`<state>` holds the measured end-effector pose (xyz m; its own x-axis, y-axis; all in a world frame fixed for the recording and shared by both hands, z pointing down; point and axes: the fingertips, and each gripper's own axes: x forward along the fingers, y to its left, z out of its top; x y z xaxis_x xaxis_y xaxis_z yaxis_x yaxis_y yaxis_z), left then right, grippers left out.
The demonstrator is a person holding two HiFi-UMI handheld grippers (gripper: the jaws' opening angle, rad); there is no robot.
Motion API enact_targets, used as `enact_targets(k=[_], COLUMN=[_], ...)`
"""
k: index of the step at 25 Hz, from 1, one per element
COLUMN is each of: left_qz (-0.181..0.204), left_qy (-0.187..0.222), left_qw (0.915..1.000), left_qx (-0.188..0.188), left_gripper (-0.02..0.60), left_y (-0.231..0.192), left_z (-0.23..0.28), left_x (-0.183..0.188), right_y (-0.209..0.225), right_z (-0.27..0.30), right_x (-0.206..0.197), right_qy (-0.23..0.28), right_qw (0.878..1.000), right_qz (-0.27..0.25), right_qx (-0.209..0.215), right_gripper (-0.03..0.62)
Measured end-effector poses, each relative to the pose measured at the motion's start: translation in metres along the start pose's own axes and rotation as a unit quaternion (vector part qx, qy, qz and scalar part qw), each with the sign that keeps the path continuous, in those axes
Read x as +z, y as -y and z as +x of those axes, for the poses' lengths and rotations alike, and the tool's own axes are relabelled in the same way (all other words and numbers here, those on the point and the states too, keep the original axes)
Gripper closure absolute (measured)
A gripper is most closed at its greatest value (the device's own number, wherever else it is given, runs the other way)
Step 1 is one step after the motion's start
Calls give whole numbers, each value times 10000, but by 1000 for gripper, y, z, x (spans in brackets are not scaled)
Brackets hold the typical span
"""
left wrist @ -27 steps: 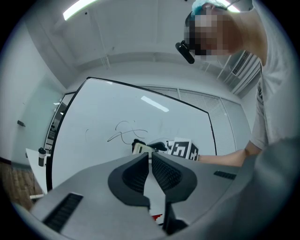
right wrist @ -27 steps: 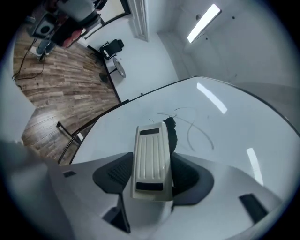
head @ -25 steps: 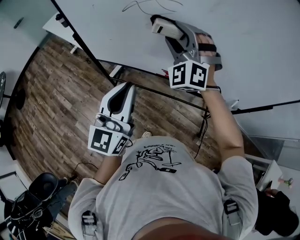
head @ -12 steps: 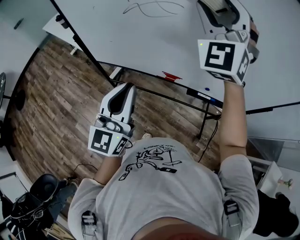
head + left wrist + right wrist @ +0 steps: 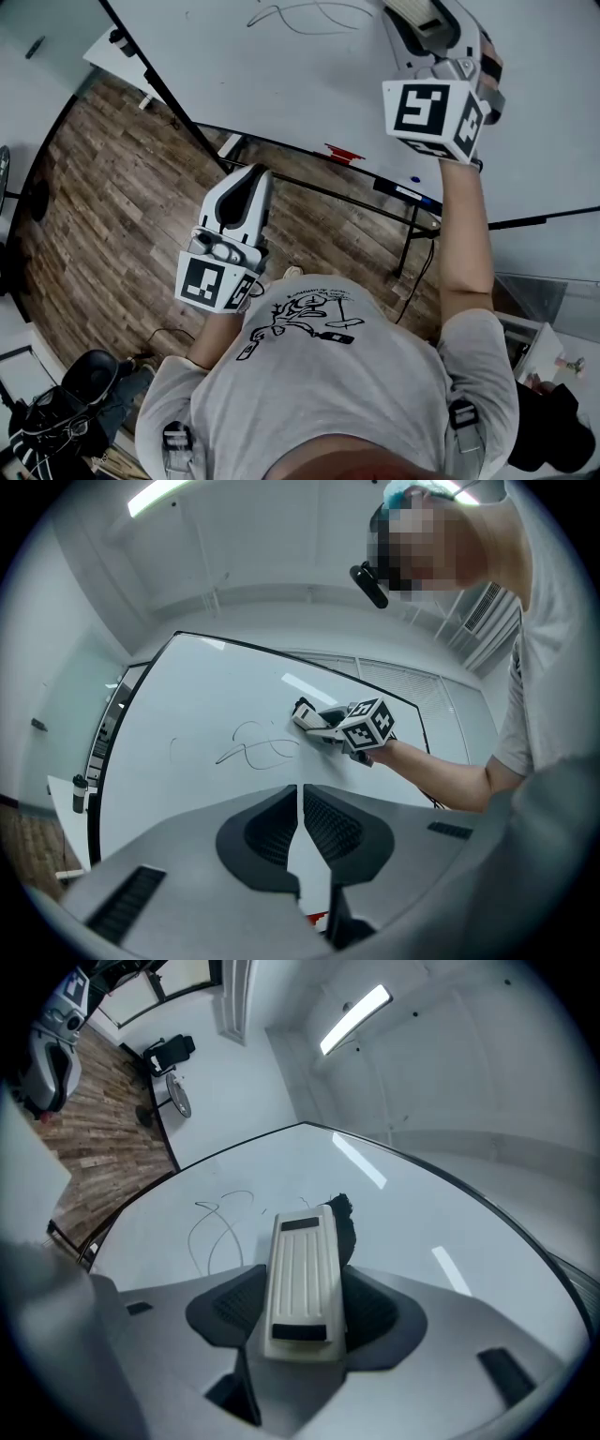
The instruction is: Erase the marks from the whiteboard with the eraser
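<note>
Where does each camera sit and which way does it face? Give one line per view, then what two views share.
Head view: on the person's head, facing steeply down; whiteboard, wooden floor, left gripper, right gripper, right forearm, shirt.
Left gripper view: on the left gripper, facing along its closed jaws to the whiteboard; right gripper and right forearm show.
Right gripper view: on the right gripper, facing the whiteboard along the eraser its jaws clamp.
Shared: all three show the scribbled marks.

Grips eraser (image 5: 410, 7) in right gripper (image 5: 427, 16) up at whiteboard (image 5: 234, 66), right of looping marks (image 5: 305, 13). Hangs left gripper (image 5: 251, 180) low over wood floor (image 5: 103, 187), well apart from board.
</note>
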<state>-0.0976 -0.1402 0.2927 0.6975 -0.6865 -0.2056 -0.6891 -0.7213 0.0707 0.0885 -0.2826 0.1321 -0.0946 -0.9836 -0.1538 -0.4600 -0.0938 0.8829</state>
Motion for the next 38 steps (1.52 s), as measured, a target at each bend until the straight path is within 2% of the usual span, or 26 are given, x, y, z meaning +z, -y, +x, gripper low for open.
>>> enact_targets(k=[21, 29, 38], left_qz=[-61, -91, -103], left_qy=[-88, -72, -61], left_qw=[9999, 9999, 9999], left_qx=[38, 96, 92], left_gripper=[545, 545, 545], left_y=[-7, -6, -4], left_z=[5, -1, 0], left_x=[-10, -10, -9], right_y=[-92, -146, -157], right_z=[10, 9, 9], right_x=[-11, -21, -21], right_qy=[53, 2, -17], right_qw=[9978, 9917, 9868], right_qz=[-364, -723, -968], right_qx=[557, 1061, 1297], right_gripper=[335, 335, 332])
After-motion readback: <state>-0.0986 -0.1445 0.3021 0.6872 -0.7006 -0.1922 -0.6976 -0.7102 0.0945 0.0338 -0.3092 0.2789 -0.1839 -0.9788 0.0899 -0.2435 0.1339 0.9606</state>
